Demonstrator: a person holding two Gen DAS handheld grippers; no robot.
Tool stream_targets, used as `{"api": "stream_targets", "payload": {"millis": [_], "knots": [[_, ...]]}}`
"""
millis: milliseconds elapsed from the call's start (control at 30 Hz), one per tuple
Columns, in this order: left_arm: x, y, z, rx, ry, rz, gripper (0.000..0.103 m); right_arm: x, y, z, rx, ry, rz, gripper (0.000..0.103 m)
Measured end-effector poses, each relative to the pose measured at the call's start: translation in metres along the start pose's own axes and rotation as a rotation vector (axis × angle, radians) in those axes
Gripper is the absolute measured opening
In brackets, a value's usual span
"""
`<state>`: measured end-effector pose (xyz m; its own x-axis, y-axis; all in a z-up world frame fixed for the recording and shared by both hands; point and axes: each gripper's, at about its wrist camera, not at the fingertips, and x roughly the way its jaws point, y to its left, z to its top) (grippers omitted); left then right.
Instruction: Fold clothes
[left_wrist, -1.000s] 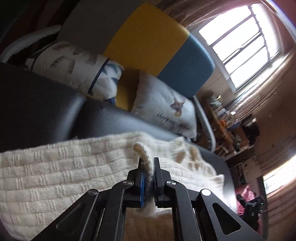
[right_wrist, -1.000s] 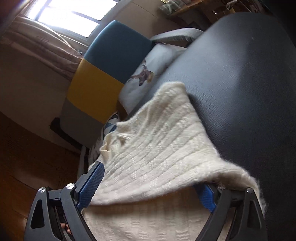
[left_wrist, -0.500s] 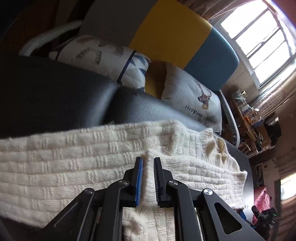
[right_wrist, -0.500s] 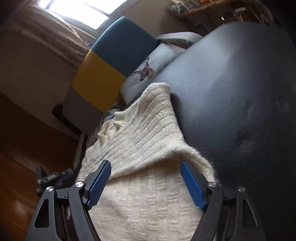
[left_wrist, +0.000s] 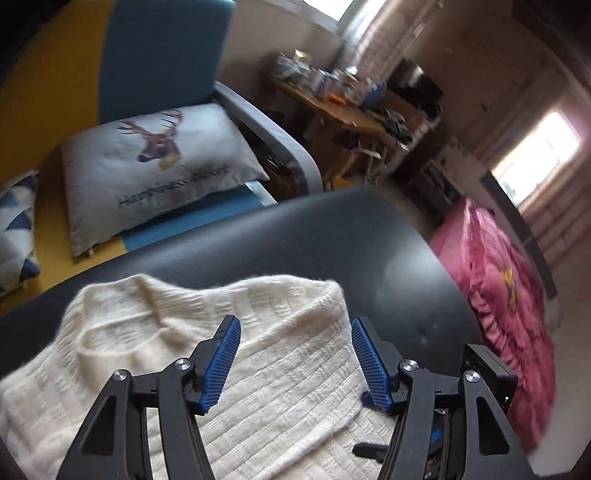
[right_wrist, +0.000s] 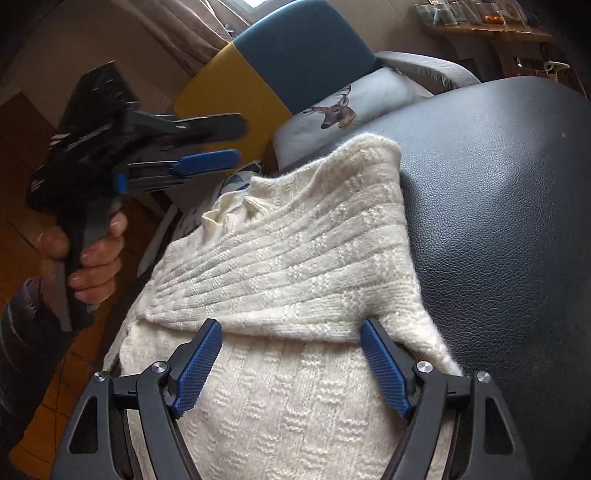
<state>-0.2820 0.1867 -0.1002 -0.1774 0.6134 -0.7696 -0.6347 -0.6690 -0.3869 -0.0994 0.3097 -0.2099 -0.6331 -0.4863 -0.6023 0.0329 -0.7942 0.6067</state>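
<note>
Left tool has let go of the cream sweater and lifted beside it, jaws just spread and empty; right tool hovers apart over the fold, ready to regrip.

A cream, chunky-knit sweater lies on a black leather surface, one part folded back over the rest. Its neckline sits toward the far end, near the cushions.
</note>
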Motion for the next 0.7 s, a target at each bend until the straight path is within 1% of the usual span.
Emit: {"api": "stream_targets", "payload": {"millis": [67, 100, 133, 200, 267, 300, 333, 400, 467, 567, 600, 633, 667, 700], "knots": [[0.032, -0.013, 0.01, 0.079, 0.081, 0.004, 0.064, -0.003, -0.008, -0.002, 0.028, -0.018, 0.052, 0.08], [0.048, -0.019, 0.015, 0.119, 0.121, 0.006, 0.064, -0.004, -0.009, -0.002, 0.031, -0.022, 0.065, 0.08], [0.058, -0.021, 0.017, 0.152, 0.145, 0.016, 0.064, -0.004, -0.009, -0.002, 0.033, -0.025, 0.076, 0.08], [0.076, -0.023, 0.02, 0.205, 0.191, 0.021, 0.064, -0.003, -0.003, -0.003, 0.009, -0.019, 0.061, 0.08], [0.086, -0.022, 0.023, 0.222, 0.221, -0.004, 0.067, -0.002, 0.0, -0.003, -0.009, -0.015, 0.045, 0.08], [0.09, -0.021, 0.024, 0.227, 0.235, -0.018, 0.074, -0.002, 0.002, -0.004, -0.018, -0.013, 0.037, 0.08], [0.094, -0.021, 0.025, 0.234, 0.242, -0.023, 0.079, -0.001, 0.004, -0.004, -0.026, -0.012, 0.029, 0.08], [0.1, -0.024, 0.029, 0.252, 0.236, -0.04, 0.079, -0.002, 0.002, -0.005, -0.019, -0.017, 0.035, 0.08], [0.106, -0.027, 0.033, 0.252, 0.246, -0.09, 0.079, -0.003, -0.001, -0.005, -0.008, -0.025, 0.046, 0.08], [0.12, -0.033, 0.034, 0.255, 0.304, -0.139, 0.077, -0.004, -0.003, -0.006, 0.001, -0.032, 0.052, 0.08], [0.125, -0.034, 0.033, 0.26, 0.319, -0.139, 0.061, -0.003, -0.002, -0.006, -0.003, -0.032, 0.047, 0.08], [0.129, -0.035, 0.031, 0.268, 0.332, -0.136, 0.032, -0.003, -0.001, -0.006, -0.008, -0.032, 0.043, 0.08], [0.133, -0.036, 0.029, 0.275, 0.345, -0.133, 0.023, -0.003, 0.0, -0.006, -0.013, -0.031, 0.035, 0.08], [0.127, -0.039, 0.028, 0.281, 0.314, -0.156, 0.016, -0.002, 0.001, -0.007, -0.018, -0.031, 0.027, 0.08]]}}
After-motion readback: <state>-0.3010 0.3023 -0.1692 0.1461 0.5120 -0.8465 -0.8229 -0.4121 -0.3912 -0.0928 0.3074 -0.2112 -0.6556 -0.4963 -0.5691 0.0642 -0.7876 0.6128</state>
